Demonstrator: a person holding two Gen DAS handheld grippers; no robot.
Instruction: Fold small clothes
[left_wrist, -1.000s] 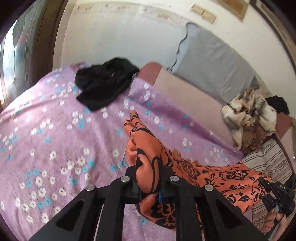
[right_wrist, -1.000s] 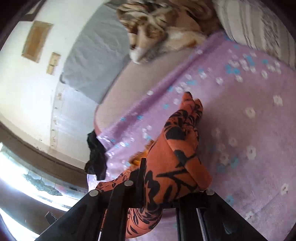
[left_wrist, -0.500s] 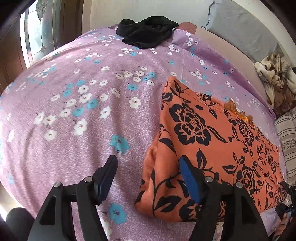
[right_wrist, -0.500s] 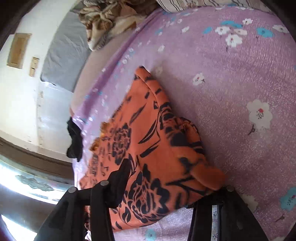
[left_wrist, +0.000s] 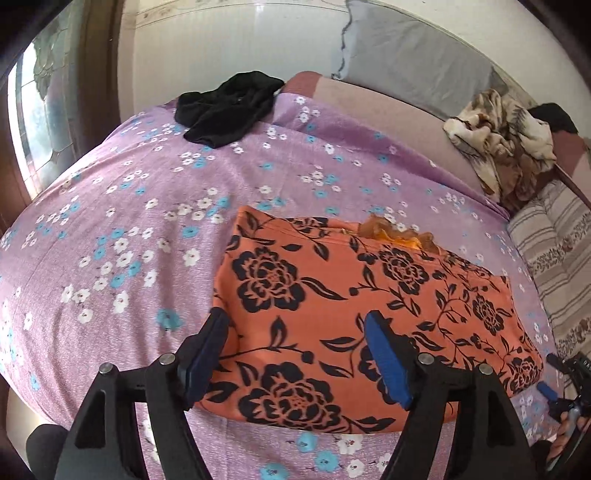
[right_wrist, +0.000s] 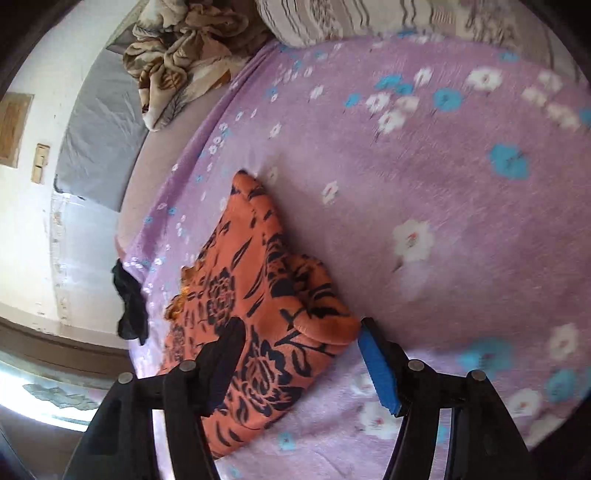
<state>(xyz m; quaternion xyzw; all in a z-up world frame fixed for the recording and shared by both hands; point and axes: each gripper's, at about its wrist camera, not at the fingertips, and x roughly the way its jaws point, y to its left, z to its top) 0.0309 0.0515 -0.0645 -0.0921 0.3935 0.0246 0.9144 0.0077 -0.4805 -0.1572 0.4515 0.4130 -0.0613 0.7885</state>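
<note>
An orange garment with black flowers lies folded flat on the purple flowered bedsheet. My left gripper is open, its jaws spread over the garment's near left corner, holding nothing. In the right wrist view the same garment lies ahead and to the left. My right gripper is open, its jaws either side of the garment's rounded near corner. The right gripper also shows at the far right edge of the left wrist view.
A black garment lies crumpled at the bed's far edge. A brown patterned blanket is heaped at the back right by a striped pillow. A grey cushion leans on the wall. A window is at the left.
Both grippers were shut on the orange garment a second ago. They laid it down on the sheet, opened and let go. The garment now rests flat and the grippers have drawn back slightly.
</note>
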